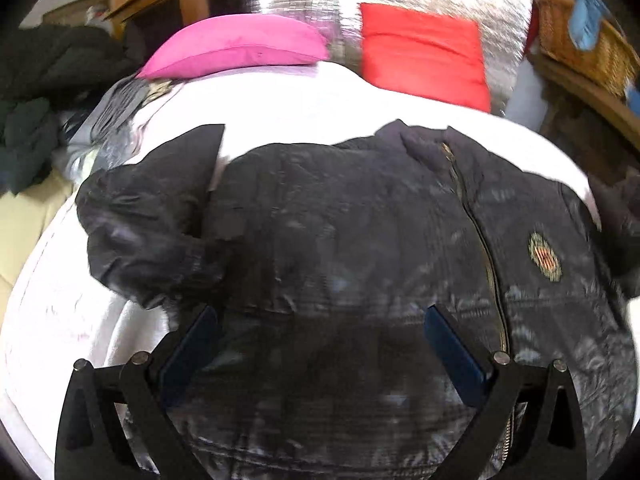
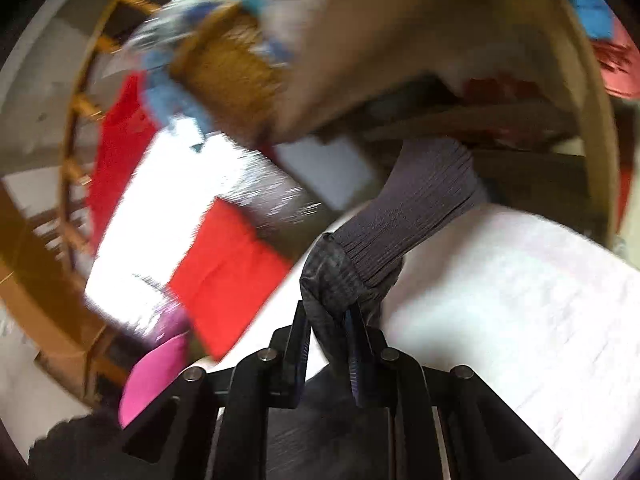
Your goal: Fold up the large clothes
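Note:
A dark quilted jacket with a brass zipper and a round chest badge lies face up on a white bed sheet. Its left sleeve is folded in over the body. My left gripper hovers open just above the jacket's lower front, nothing between its blue pads. In the right wrist view my right gripper is shut on the jacket's other sleeve, near its grey ribbed cuff, and the cuff stands up over the sheet.
A pink cushion and a red cushion lie at the head of the bed. A wicker basket sits at the right, dark clothes are piled at the left. A wooden rail curves behind the bed.

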Available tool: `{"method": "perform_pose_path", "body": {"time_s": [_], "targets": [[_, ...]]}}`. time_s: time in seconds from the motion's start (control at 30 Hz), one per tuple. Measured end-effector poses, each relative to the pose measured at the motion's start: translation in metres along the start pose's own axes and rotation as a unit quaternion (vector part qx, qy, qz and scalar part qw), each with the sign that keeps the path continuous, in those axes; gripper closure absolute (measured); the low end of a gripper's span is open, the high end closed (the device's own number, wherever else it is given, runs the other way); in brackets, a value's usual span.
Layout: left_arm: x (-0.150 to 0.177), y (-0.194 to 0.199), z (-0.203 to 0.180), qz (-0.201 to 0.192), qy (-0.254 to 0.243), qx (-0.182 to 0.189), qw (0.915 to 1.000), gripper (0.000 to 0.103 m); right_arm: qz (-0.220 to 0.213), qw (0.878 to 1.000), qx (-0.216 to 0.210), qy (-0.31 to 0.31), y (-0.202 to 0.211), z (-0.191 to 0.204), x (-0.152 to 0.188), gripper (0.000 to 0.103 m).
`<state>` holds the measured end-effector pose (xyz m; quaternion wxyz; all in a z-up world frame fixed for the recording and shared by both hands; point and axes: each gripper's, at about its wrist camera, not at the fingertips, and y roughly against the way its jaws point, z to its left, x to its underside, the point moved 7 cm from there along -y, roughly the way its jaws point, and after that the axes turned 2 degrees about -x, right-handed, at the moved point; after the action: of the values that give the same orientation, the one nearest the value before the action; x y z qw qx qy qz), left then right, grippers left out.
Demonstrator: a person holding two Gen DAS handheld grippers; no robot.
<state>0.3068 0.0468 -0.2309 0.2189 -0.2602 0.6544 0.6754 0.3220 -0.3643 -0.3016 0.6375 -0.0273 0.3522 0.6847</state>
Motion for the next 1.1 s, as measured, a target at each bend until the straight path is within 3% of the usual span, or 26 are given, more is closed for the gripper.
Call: {"method": "perform_pose_path", "body": {"time_s": [0.17, 0.33, 0.53, 0.7, 0.73, 0.77, 0.8, 0.83, 0.87, 0.97, 1.03, 1.1], "targets": [[-0.004, 0.002, 0.022, 0.003, 0.043, 0.009, 0.9991, 0.000, 0.034, 0.997, -0.064, 0.034, 0.023, 0.080, 0.058, 0.085], [-0.009, 0.012, 0.047, -0.004, 0.073, 0.016, 0.9972, 0.000, 0.091, 0.985, -0.124, 0.083, 0.033, 0.152, 0.137, 0.085], [-0.011, 0.017, 0.083, -0.012, 0.134, 0.002, 0.9908, 0.000, 0.180, 0.959, -0.183, 0.123, 0.025, 0.201, 0.239, 0.085], [-0.010, 0.022, 0.109, -0.022, 0.165, -0.021, 0.9859, 0.000, 0.292, 0.925, -0.202, 0.135, 0.006, 0.214, 0.318, 0.083], [-0.010, 0.023, 0.114, -0.026, 0.171, -0.030, 0.9845, 0.000, 0.306, 0.920, -0.202, 0.136, 0.003, 0.214, 0.325, 0.081], [-0.009, 0.024, 0.118, -0.031, 0.178, -0.036, 0.9829, 0.000, 0.330, 0.912, -0.200, 0.138, 0.000, 0.212, 0.337, 0.066], [-0.009, 0.024, 0.121, -0.034, 0.185, -0.039, 0.9814, 0.000, 0.346, 0.906, -0.201, 0.137, -0.001, 0.217, 0.344, 0.031], [-0.007, 0.024, 0.124, -0.034, 0.190, -0.039, 0.9804, 0.000, 0.366, 0.899, -0.205, 0.128, 0.002, 0.216, 0.350, 0.017], [-0.007, 0.021, 0.123, -0.027, 0.192, -0.033, 0.9804, 0.000, 0.373, 0.895, -0.215, 0.113, 0.011, 0.214, 0.352, 0.012], [-0.006, 0.012, 0.111, 0.001, 0.188, 0.001, 0.9821, 0.000, 0.361, 0.892, -0.242, 0.123, 0.029, 0.217, 0.337, 0.012], [-0.008, 0.012, 0.101, 0.000, 0.184, 0.020, 0.9826, 0.000, 0.333, 0.904, -0.236, 0.126, 0.037, 0.213, 0.317, 0.012], [-0.014, 0.017, 0.082, -0.012, 0.171, 0.058, 0.9835, 0.000, 0.285, 0.929, -0.189, 0.140, 0.041, 0.196, 0.285, 0.012]]}}
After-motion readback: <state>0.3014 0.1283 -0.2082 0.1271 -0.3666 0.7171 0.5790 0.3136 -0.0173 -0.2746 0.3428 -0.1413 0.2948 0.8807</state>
